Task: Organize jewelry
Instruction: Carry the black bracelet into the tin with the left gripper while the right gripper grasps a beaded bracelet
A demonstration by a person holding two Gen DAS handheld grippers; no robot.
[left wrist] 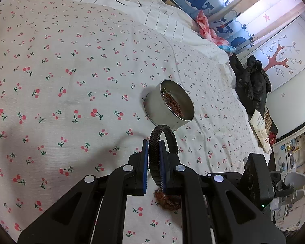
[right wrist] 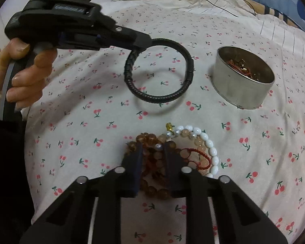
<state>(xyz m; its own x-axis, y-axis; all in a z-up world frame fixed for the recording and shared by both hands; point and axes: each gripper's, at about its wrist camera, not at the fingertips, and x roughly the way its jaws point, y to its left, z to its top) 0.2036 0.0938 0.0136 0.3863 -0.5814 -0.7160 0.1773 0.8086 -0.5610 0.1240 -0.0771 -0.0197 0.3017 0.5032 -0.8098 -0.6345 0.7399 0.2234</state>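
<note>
Right wrist view alone shows the beads [right wrist: 162,158] near the tin [right wrist: 242,81], right gripper [right wrist: 152,148] clamped on them; left gripper [left wrist: 154,154] pinches the black bracelet [left wrist: 155,142] just beside the tin [left wrist: 168,105].

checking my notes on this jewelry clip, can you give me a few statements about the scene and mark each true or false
1. The left gripper holds a black braided bracelet above the bedsheet. True.
2. The round metal tin is empty. False: thin reddish and gold pieces lie inside it.
3. The right gripper is over a pile of amber bead bracelets. True.
4. The white bead bracelet lies in the tin. False: it rests on the sheet by the amber beads.
5. The tin lies on its side. False: it stands upright, open side up.
</note>
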